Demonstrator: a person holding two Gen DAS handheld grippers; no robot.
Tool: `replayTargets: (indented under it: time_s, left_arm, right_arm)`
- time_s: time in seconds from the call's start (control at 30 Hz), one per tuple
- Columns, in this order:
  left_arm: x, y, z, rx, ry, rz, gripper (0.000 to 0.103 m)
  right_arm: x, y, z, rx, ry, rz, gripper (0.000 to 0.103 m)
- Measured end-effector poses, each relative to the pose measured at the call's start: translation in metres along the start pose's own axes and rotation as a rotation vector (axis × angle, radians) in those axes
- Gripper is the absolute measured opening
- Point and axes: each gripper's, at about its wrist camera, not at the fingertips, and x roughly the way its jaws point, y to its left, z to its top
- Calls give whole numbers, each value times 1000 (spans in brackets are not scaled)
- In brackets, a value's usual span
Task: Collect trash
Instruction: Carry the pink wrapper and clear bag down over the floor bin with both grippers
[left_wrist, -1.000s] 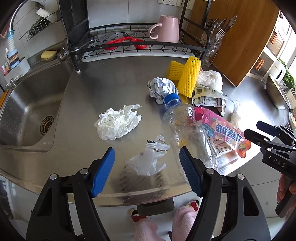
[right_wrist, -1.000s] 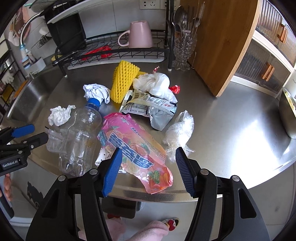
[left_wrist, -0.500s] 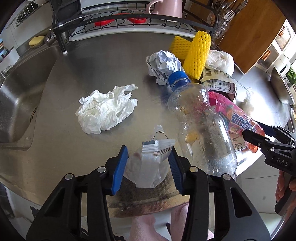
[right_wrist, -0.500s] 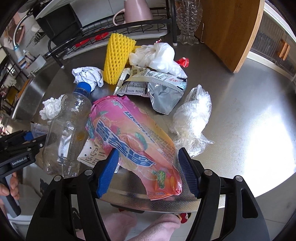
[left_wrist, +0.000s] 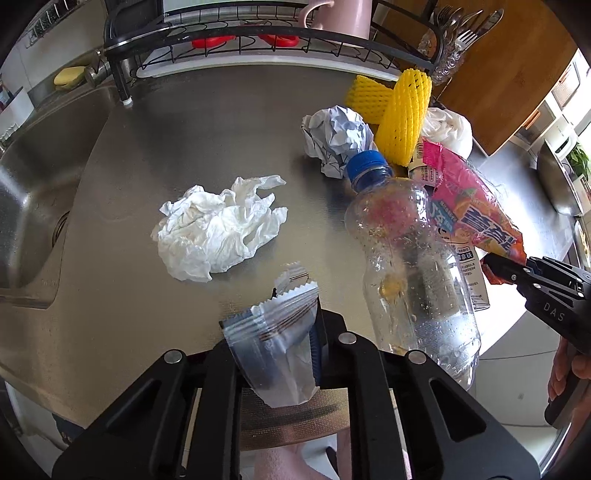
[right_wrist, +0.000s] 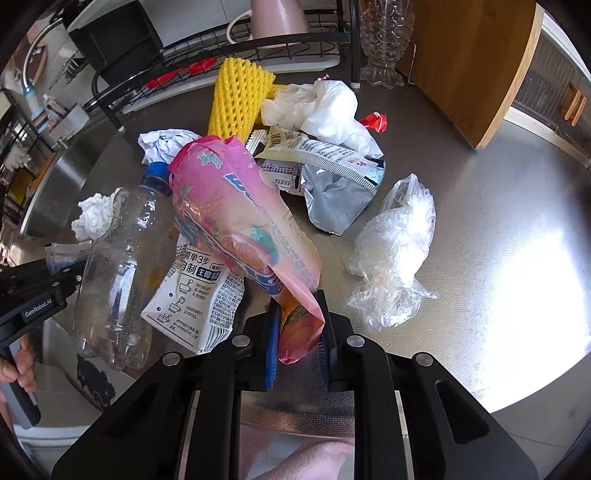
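Observation:
My left gripper (left_wrist: 275, 343) is shut on a small clear and silver wrapper (left_wrist: 280, 325) at the steel counter's near edge. The wrapper hides its left pad. A clear plastic bottle (left_wrist: 413, 277) with a blue cap lies just right of it. My right gripper (right_wrist: 298, 347) is closing its jaws, and its blue pads pinch the low end of a pink snack bag (right_wrist: 243, 221). That bag stands tilted up over a white printed packet (right_wrist: 192, 295). From the left wrist, the right gripper (left_wrist: 495, 266) shows on the pink bag (left_wrist: 476, 218).
Loose trash: white tissue (left_wrist: 218, 229), crumpled paper ball (left_wrist: 336, 136), yellow foam net (left_wrist: 406, 114), silver pouch (right_wrist: 332, 199), clear plastic bag (right_wrist: 395, 251), white bag (right_wrist: 325, 107). A sink (left_wrist: 26, 206) lies left, a dish rack (left_wrist: 258, 40) behind, a wooden board (right_wrist: 472, 66) at back right.
Both grippers came down toward the counter and closed. The left one took hold of the small wrapper; the right one closed on the pink bag, whose far end has tipped up.

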Motion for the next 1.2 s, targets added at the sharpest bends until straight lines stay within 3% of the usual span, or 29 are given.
replayTargets:
  time_s: [0.3,0.57,0.8,1.0,1.2]
  left_arm:
    - [-34,2,-4,48,-41,12,10]
    - [-80,-6,-24,88,-69,-30,10]
    - [-106,-21,-68,70,-99,-49,10]
    - [-110,-38,-124,51,-77,-46,10]
    - [-77,-40,-179,1,22,-71,11]
  right_arm:
    - [-37,13,-5,39,-71,-37,14]
    - [-99,35,-39,94,-169,-34,14]
    - [-134,39,-90,70,-196,67,14]
    - [-138,37,-160,4,-98,134,14]
    - [-101,29,-217,27,66,138,14]
